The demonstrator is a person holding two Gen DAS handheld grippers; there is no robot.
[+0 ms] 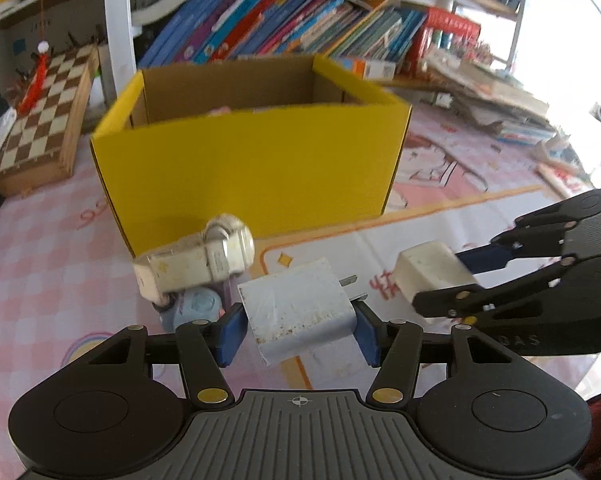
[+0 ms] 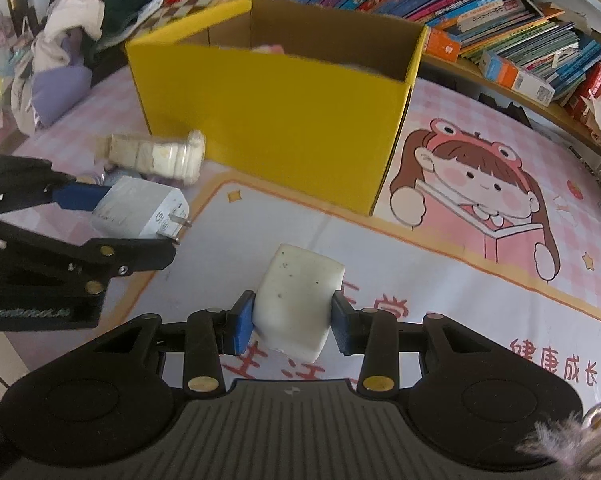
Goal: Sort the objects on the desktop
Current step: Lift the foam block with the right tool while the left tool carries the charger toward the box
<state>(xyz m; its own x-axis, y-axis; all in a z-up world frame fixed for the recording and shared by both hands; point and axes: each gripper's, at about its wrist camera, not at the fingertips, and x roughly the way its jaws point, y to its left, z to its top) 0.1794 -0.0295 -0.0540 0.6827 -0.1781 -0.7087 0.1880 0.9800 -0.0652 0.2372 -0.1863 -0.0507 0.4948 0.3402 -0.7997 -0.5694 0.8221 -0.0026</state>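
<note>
White plug adapter [image 1: 300,312] prongs forward, white eraser block [image 2: 298,300], open yellow box [image 1: 256,164] behind.

pink cartoon mat [image 2: 500,264] bears yellow box [image 2: 276,120], white watch [image 2: 160,156].

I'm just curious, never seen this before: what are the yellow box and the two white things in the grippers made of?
Yellow box: corrugated cardboard, matte yellow outside, raw brown inside. Charger plug in the left gripper: smooth hard plastic, scuffed, with metal prongs. White block in the right gripper: matte, speckled with dirt, rounded corners; probably an eraser, though uncertain.
</note>
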